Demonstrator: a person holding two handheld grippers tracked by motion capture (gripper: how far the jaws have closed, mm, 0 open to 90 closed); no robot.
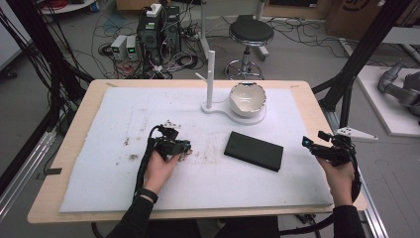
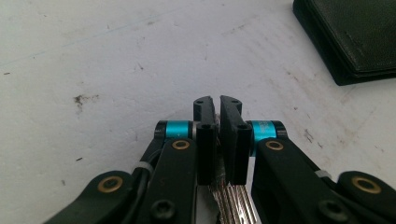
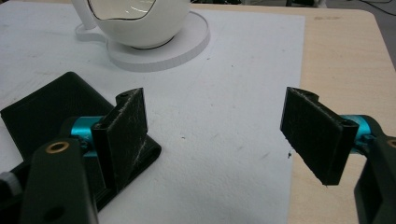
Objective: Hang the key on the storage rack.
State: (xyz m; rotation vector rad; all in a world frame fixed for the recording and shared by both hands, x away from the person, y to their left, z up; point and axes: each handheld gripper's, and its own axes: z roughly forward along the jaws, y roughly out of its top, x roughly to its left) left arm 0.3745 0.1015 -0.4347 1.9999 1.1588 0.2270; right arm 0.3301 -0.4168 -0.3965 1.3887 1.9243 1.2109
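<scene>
On the white mat near the counter's middle, the left gripper (image 2: pixel 218 105) is pinched shut on a thin silvery chain (image 2: pixel 232 200), low enough to lift it, while the right gripper (image 3: pixel 217 135) waits spread wide beside the black case (image 1: pixel 253 150).

Matt black plastic tongs (image 2: pixel 218 140) pinch bright metal strands (image 2: pixel 232 200) above a stained, rough white mat (image 2: pixel 93 60).

A thin silvery chain (image 2: pixel 232 200) (bunched strands) sits pinched between closed jaws, low over the white mat.
</scene>
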